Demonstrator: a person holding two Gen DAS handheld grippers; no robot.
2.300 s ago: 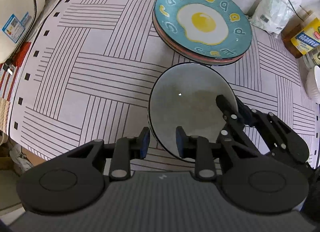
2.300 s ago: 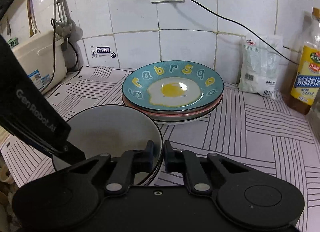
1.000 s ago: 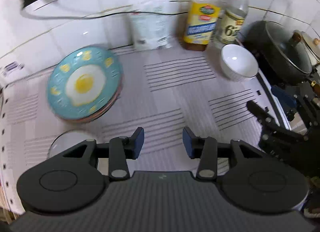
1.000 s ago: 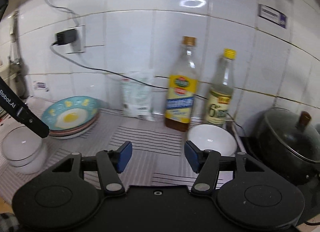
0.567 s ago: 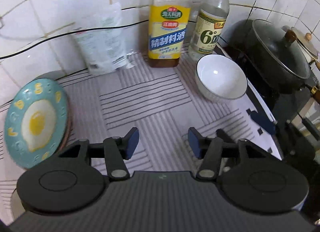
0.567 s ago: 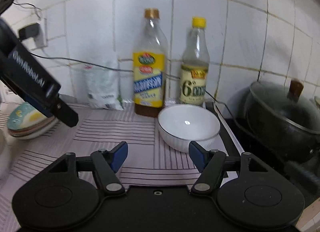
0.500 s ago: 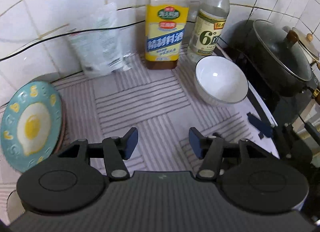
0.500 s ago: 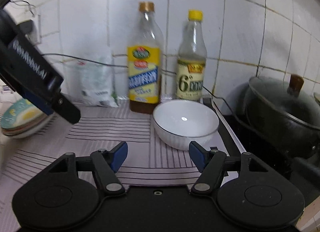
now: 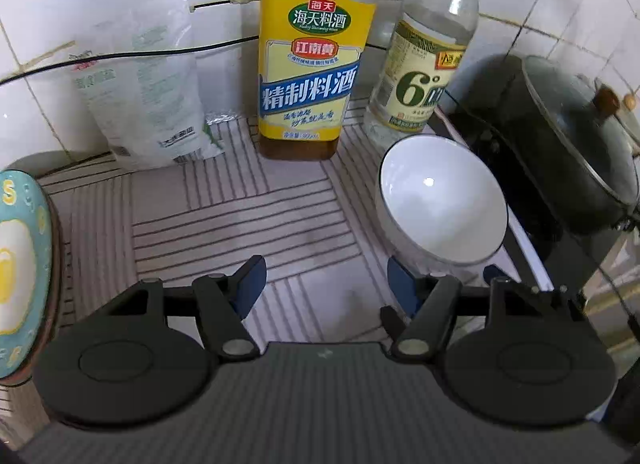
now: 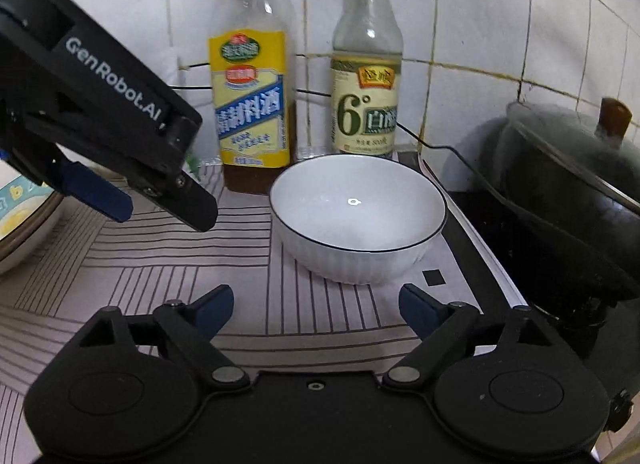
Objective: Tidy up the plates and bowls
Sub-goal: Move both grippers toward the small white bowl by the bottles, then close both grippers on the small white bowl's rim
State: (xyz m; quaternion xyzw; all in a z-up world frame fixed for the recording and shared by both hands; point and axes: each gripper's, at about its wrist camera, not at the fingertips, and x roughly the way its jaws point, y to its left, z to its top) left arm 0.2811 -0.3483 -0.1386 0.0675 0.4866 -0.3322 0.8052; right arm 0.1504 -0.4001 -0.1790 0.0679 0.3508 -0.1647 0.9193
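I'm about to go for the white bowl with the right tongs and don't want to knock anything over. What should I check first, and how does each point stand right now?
1. Right tongs open wide enough for the rim: ok, fingers spread and empty.
2. White bowl upright and empty: ok.
3. Bowl lined up ahead of the right tongs: ok, it sits just beyond the fingertips.
4. Left tongs out of the path: cannot tell, open and hovering left of the bowl, close by.
5. Space behind the bowl: not ok, the cooking wine bottle and vinegar bottle stand right behind it.
6. Space on the right: not ok, the black pot sits close.
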